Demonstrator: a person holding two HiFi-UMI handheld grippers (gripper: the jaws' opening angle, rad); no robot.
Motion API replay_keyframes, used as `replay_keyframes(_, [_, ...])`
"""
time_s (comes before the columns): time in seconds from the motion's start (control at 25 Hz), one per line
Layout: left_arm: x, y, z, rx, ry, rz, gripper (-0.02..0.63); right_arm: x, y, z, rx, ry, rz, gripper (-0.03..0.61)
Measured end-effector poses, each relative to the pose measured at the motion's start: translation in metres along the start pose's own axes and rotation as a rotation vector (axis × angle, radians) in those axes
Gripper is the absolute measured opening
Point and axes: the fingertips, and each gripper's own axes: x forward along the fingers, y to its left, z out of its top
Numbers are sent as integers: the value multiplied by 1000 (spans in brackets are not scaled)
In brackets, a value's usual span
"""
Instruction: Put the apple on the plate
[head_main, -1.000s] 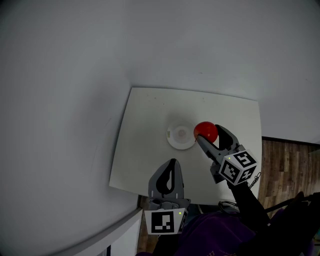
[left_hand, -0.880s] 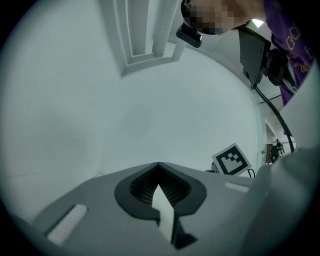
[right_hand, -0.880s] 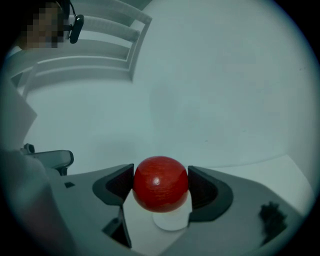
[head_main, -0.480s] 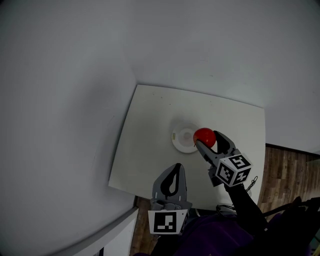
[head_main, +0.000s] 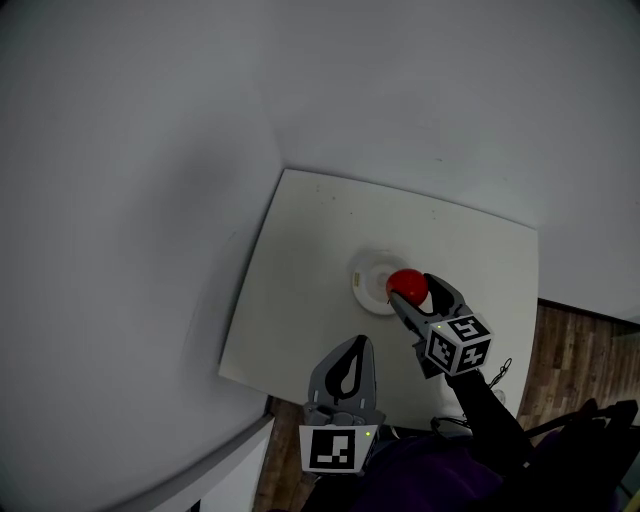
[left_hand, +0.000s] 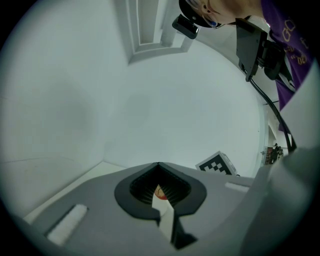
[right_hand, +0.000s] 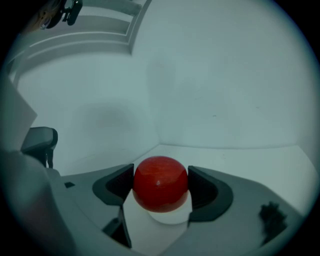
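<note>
Head view: the right tool (head_main: 408, 292) pinches a smooth, round red apple (head_main: 407, 283) above the white plate (head_main: 362, 278) on the pale counter (head_main: 300, 270).

Left gripper view: the left tool (left_hand: 159, 165) is pressed together and empty.

Right gripper view: 2 dark jaws clamp the apple's widest girth. It is probably firm, slick and light.

I see my left gripper (left_hand: 158, 165) with its grey plastic jaws closed tip to tip, holding nothing; their ribbed black pads (left_hand: 135, 194) ring a dark diamond-shaped gap; through that gap shows a sliver of the round red apple (left_hand: 159, 191); just right of the jaws stands a black-and-white marker cube (left_hand: 216, 165); left of them lies the flat white tabletop (left_hand: 60, 177); above them rises a plain white wall (left_hand: 165, 105); far up and right of them I make out a person's purple garment (left_hand: 292, 35) and a thin black cable (left_hand: 270, 105).
</note>
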Motion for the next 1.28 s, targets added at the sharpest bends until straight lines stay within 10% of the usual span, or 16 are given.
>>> replay_keyframes(1.28, [4,20,-22,-21,60,23,8,43,-10,-61,-107,187,-38,334])
